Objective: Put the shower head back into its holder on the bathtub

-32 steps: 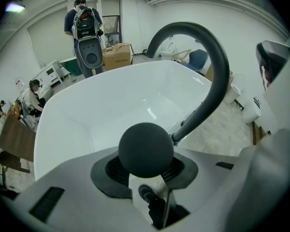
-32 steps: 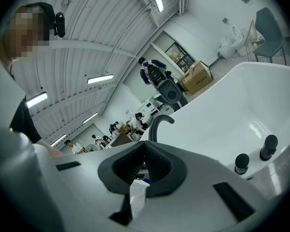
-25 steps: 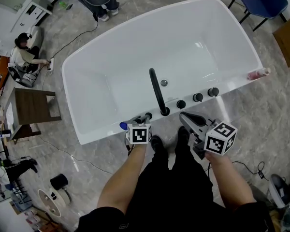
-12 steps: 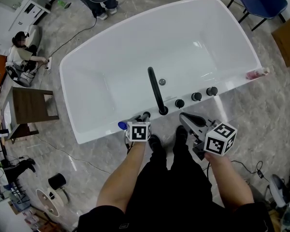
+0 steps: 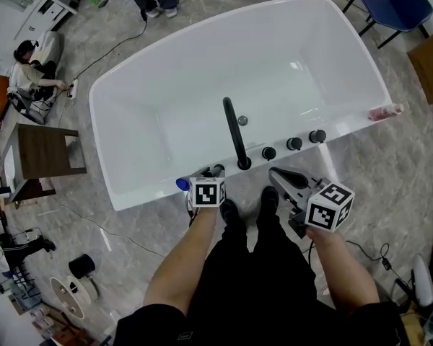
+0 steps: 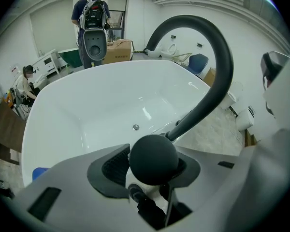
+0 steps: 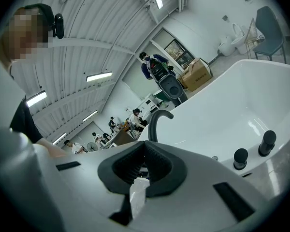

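The left gripper [image 5: 211, 171] has just been opening its jaws, now loose round the shower head [image 6: 153, 158], which stands upright on the bathtub's [image 5: 151, 193] near rim. The right gripper's [image 5: 276, 173] jaws are clenched, empty.

- Bright, even indoor light; long ceiling strip lamps [image 7: 99, 76] glow at the right gripper view's upper left.
- Glossy white bathtub [image 5: 202, 71] shows small glare streaks.
- Gripper views bulge, corners black, foreground soft.
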A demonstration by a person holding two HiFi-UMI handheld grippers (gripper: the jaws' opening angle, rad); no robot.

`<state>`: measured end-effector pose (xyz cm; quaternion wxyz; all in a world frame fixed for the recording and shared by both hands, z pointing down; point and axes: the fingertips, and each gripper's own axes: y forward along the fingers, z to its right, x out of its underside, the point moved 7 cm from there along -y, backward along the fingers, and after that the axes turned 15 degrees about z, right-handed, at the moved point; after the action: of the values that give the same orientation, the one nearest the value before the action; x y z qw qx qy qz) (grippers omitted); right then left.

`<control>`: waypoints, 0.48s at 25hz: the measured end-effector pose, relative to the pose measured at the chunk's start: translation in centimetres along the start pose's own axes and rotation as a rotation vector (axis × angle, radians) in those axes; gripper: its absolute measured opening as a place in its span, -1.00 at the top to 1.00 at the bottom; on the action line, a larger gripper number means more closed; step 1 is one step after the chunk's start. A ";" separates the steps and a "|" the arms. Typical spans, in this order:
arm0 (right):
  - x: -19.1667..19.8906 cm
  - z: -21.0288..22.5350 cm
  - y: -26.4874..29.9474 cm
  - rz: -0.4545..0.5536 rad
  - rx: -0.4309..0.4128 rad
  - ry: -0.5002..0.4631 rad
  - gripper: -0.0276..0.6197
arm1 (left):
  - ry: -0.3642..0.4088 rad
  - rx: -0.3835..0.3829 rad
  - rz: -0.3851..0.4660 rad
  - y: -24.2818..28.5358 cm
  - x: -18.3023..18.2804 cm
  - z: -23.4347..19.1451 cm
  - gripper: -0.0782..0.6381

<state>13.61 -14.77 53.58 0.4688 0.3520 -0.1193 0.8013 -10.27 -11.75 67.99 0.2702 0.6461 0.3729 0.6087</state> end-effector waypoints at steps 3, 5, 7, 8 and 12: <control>-0.2 -0.2 0.1 -0.005 -0.010 -0.007 0.86 | -0.034 -0.005 0.016 -0.4 -0.2 -0.1 0.23; -0.4 -0.5 0.2 -0.009 -0.017 -0.012 0.86 | -0.053 -0.007 0.028 -0.8 -0.2 -0.1 0.22; -0.7 -0.6 0.4 -0.011 -0.026 -0.018 0.86 | -0.062 -0.009 0.036 -1.2 -0.3 -0.1 0.22; -0.8 -0.7 0.5 -0.012 -0.031 -0.022 0.86 | -0.065 -0.010 0.039 -1.4 -0.4 0.0 0.22; -1.1 -1.3 0.9 -0.018 -0.054 -0.033 0.86 | -0.082 -0.018 0.061 -2.2 -0.5 0.0 0.22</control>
<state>12.61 -15.33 52.00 0.4833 0.3536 -0.1454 0.7876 -10.55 -10.90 65.97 0.2726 0.6792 0.3362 0.5928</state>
